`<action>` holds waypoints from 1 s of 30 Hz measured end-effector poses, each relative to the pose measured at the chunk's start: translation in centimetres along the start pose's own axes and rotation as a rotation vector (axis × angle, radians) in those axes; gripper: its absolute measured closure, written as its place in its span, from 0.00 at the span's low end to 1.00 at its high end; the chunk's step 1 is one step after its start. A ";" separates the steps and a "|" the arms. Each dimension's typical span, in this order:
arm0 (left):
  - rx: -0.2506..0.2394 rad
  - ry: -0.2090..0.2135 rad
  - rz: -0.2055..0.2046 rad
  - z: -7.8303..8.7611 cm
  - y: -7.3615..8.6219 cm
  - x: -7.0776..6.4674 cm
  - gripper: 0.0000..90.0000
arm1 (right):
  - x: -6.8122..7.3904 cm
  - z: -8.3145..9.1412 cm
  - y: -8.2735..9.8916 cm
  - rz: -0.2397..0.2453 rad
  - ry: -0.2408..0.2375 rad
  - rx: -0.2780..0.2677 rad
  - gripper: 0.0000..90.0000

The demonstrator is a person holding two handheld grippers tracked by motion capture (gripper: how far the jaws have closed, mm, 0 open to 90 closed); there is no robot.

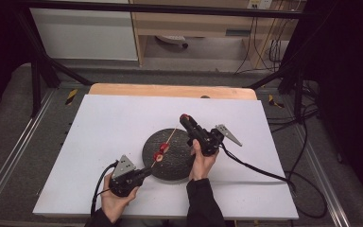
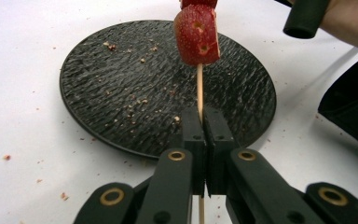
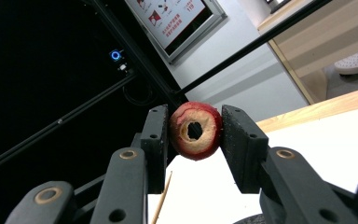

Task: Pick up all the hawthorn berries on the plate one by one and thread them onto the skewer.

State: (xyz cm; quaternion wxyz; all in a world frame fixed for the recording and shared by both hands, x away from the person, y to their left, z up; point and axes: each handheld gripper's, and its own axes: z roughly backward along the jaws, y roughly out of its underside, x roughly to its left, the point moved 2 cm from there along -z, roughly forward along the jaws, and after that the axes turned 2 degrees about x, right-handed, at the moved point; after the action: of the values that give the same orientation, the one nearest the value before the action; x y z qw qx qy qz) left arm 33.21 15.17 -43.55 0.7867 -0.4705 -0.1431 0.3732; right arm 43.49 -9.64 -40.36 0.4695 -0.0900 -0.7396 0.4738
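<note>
High view: both grippers over a white table (image 1: 99, 123), black round plate (image 1: 179, 165) between them. Left gripper (image 1: 144, 173) sits low at the plate's near-left rim, right gripper (image 1: 185, 117) is lifted past the plate's far side, pointing away from the person. Skewer (image 1: 164, 147) runs diagonally up from the left gripper twd the right one, w/ red fruit pieces (image 1: 160, 153) threaded on its lower half; from above they're just small red blobs. Left gripper view gives the detail: jaws pressed together, pinching the thin wooden skewer (image 2: 199, 91) upright between the pads, plate (image 2: 121, 79) w/ a rough textured face and pale crumbs behind it. Lowest threaded piece (image 2: 196, 35) is above the pads, not touching them: red skin, pale cut edge on one side, small holes. Part of the right gripper's dark body and a hand at the top right corner there. Right gripper view looks upward off the table: jaws clamp a cored fruit ring (image 3: 196, 130) by its two sides, red skin at the rim, tan cut face w/ a round hole through the middle facing the cam. Skewer tip (image 3: 164, 196) pokes up below the ring, apart from it, not in the hole. Ring is held in the air beyond the plate's far edge; same ring reads as a red dot (image 1: 184, 116) at the jaw tips from above.
</note>
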 end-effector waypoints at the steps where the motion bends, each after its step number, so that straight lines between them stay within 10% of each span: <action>1: -0.001 0.001 0.000 -0.1 -0.1 -0.1 0.98 | 0.0 0.0 0.0 0.002 -0.001 -0.005 0.70; 30: -0.010 0.011 0.028 -1.1 -0.8 -0.8 0.98 | 0.0 0.0 0.7 0.030 -0.019 -0.011 0.71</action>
State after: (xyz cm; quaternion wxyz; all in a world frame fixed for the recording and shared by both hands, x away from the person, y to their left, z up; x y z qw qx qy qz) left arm 33.70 13.70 -43.31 0.7798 -0.4784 -0.1342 0.3809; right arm 43.25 -9.31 -40.92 0.4548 -0.0990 -0.7452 0.4776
